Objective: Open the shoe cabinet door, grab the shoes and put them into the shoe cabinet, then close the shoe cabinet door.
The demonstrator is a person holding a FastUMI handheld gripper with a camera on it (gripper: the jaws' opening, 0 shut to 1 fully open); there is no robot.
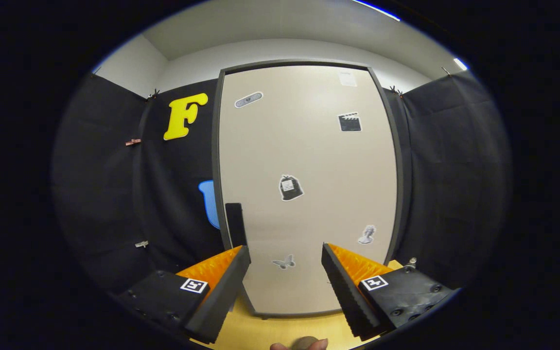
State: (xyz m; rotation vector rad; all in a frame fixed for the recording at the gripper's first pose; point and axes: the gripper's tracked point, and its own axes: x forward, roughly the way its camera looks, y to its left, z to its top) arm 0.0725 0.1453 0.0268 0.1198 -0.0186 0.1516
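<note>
The tongs (pixel 286 253) face the shoe cabinet door (pixel 309 170) head-on, fingers spread wide with an empty gap between them. Neither finger touches the door; both tips stop short of its lower part. The left fingertip sits just beside the door's dark handle (pixel 236 223). A person's fingertips (pixel 299 344) appear beneath the tongs, nearer the camera than the door.

The beige shoe cabinet door (pixel 304 194), dark-framed and dotted with stickers, stands shut and upright on the wooden floor.
</note>
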